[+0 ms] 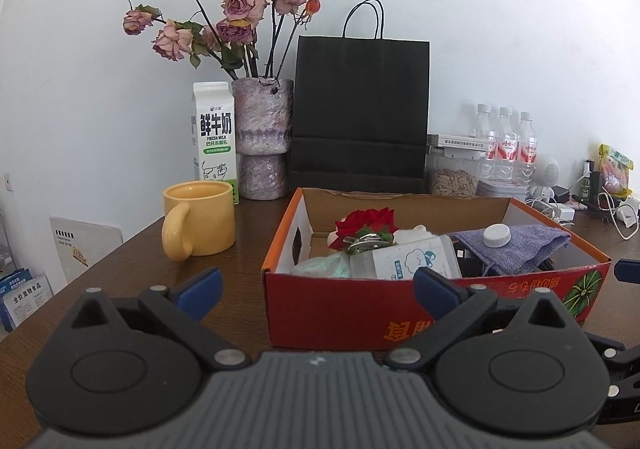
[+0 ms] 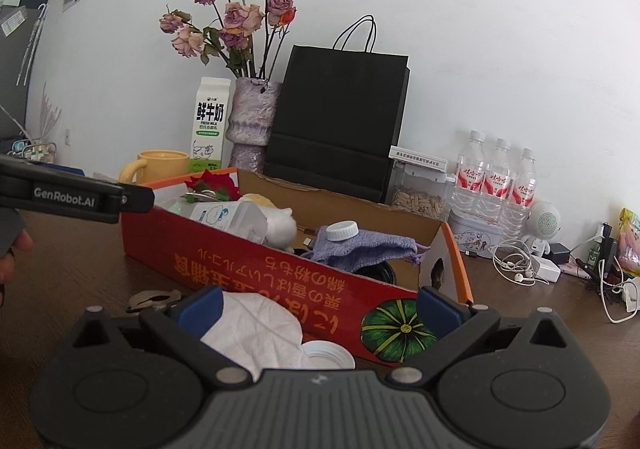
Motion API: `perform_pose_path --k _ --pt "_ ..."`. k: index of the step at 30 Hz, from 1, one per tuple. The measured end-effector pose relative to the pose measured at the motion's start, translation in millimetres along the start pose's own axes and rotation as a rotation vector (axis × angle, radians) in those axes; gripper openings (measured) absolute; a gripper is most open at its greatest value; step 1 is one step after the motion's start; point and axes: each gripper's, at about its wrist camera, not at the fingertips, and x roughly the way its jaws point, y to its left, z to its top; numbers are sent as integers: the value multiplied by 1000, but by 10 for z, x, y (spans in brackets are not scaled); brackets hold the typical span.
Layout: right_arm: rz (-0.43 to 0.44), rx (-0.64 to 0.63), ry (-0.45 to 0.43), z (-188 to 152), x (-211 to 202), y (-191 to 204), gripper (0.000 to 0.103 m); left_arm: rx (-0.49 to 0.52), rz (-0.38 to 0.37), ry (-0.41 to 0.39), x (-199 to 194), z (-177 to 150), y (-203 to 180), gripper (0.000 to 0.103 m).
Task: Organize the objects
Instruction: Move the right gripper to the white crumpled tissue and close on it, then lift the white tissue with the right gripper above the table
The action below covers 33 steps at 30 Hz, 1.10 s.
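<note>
White wall is standing behind a brown tabletop. Near its front, a red box is holding a bottle, a purple pouch and a red flower. A white tissue and a white lid are lying just beside the box. The right hand-held gripper is hanging wide and empty over them. It should be closing gently on the tissue. The left hand-held gripper is waiting wide and empty.

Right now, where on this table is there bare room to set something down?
Bare wood lies left of the red box, in front of the yellow mug. Another patch lies right of the box, before the earphones. The back wall side, from milk carton to water bottles, is crowded.
</note>
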Motion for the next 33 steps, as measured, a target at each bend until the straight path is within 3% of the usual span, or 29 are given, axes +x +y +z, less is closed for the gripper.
perform_pose_path --k 10,17,23,33 --pt "105 -38 82 -20 60 111 103 3 -39 76 -65 -102 31 103" --pt "122 -51 184 -6 284 239 103 8 -48 123 -30 -137 30 103" --pt "147 -61 268 15 512 337 92 11 -56 152 -11 -162 21 103" --pt "166 -47 252 22 493 335 82 12 -67 149 -29 -163 15 103"
